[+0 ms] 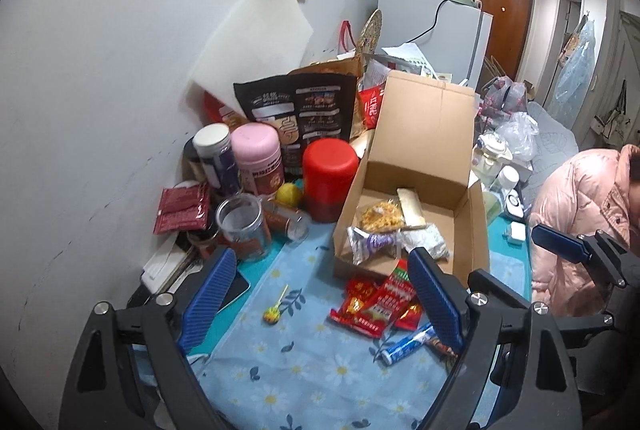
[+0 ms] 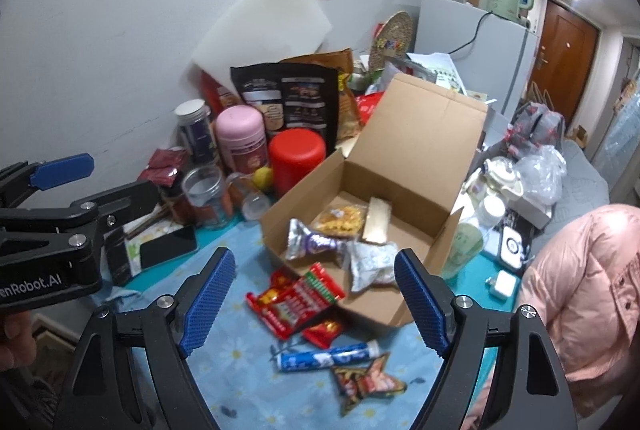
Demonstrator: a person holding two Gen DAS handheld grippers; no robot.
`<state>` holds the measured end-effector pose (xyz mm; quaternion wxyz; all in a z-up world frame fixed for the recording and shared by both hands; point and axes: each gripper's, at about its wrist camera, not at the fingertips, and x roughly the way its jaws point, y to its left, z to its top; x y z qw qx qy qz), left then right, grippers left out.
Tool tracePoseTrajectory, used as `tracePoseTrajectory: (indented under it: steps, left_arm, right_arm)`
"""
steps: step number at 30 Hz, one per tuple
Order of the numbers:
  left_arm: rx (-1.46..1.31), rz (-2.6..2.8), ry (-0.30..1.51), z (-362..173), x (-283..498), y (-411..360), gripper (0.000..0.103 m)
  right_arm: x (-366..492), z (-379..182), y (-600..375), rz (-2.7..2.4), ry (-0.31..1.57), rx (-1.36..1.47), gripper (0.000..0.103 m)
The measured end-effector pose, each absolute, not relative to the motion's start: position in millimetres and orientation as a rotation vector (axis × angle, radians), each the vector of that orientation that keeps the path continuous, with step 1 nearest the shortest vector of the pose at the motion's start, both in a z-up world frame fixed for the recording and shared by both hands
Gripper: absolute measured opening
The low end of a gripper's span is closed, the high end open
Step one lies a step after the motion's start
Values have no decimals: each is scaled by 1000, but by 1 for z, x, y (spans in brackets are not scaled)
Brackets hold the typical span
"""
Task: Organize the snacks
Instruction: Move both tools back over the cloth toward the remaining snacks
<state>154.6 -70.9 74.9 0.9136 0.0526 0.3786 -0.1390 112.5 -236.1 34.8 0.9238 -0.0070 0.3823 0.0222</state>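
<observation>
An open cardboard box (image 1: 440, 226) (image 2: 412, 230) stands on the blue flowered cloth with its lid up. In it lie a yellow snack bag (image 2: 340, 220), a gold bar (image 2: 376, 222), a purple-silver packet (image 2: 316, 240) and a white-silver packet (image 2: 372, 264). On the cloth in front lie red packets (image 1: 380, 302) (image 2: 296, 300), a blue tube (image 1: 408, 344) (image 2: 328, 356), a star-shaped packet (image 2: 368, 382) and a lollipop (image 1: 274, 312). My left gripper (image 1: 320, 254) hangs open above the cloth, holding nothing. My right gripper (image 2: 314, 254) is open and empty over the red packets.
Jars crowd the wall side: a red canister (image 1: 330, 177), a pink one (image 1: 258, 157), a clear jar (image 1: 242, 226). Snack bags lean behind them. A phone (image 2: 168, 246) lies at the left. A person in a pink jacket (image 2: 580, 290) sits at the right, by a teapot (image 2: 502, 171).
</observation>
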Motion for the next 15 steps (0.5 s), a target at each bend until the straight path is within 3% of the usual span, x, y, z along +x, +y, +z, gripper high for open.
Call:
tracePoseTrajectory:
  steps: [15]
  left_arm:
    - [107, -284, 890, 29, 133, -42, 89]
  right_arm:
    - [88, -10, -205, 83, 886, 8, 83]
